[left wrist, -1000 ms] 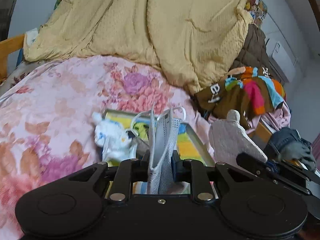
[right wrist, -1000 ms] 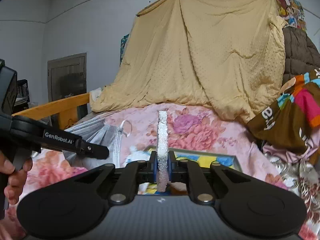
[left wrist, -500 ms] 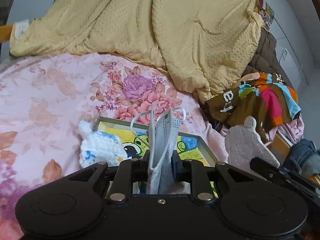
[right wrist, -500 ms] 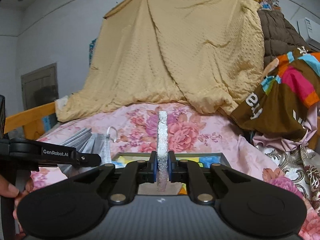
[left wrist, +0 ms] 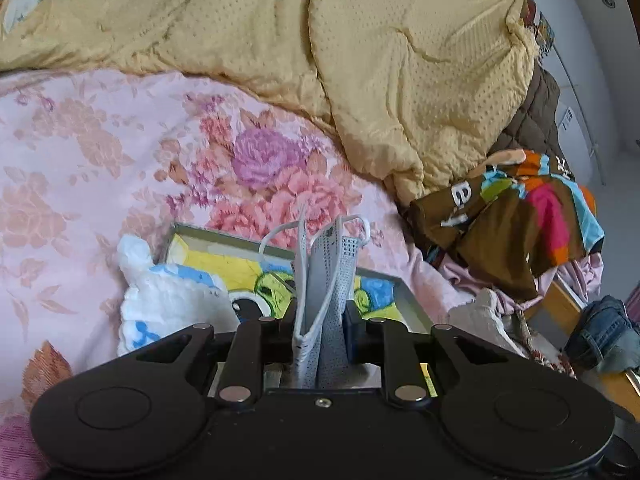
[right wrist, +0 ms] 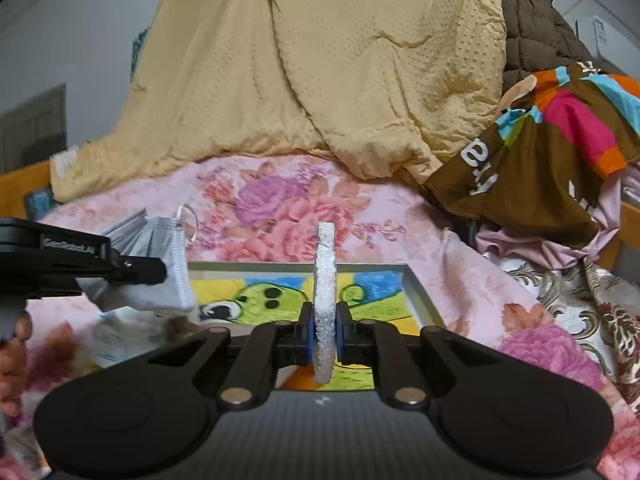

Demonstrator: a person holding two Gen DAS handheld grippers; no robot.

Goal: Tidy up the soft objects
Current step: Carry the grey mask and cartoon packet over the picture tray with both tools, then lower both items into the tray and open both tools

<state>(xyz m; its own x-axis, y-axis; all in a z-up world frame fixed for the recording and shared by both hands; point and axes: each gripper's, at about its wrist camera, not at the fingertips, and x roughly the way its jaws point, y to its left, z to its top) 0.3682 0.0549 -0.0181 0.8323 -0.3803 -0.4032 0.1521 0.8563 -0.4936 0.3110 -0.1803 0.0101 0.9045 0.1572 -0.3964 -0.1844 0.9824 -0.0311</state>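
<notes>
Both views look over a flowered bed. Left wrist view: the left tongs (left wrist: 322,320) pinch a folded face mask (left wrist: 326,280) upright above the cartoon tray (left wrist: 224,258), beside a white cloth (left wrist: 168,300). Right wrist view: the right tongs (right wrist: 324,330) pinch a white sponge (right wrist: 325,280) edge-on over the tray (right wrist: 416,280).

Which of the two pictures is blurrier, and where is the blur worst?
Right wrist view is softer: the white cloth and the hand at lower left smear, while the sponge in the right claw stays crisp. Left wrist view is sharp throughout, face mask weave visible; fisheye bends both.
</notes>
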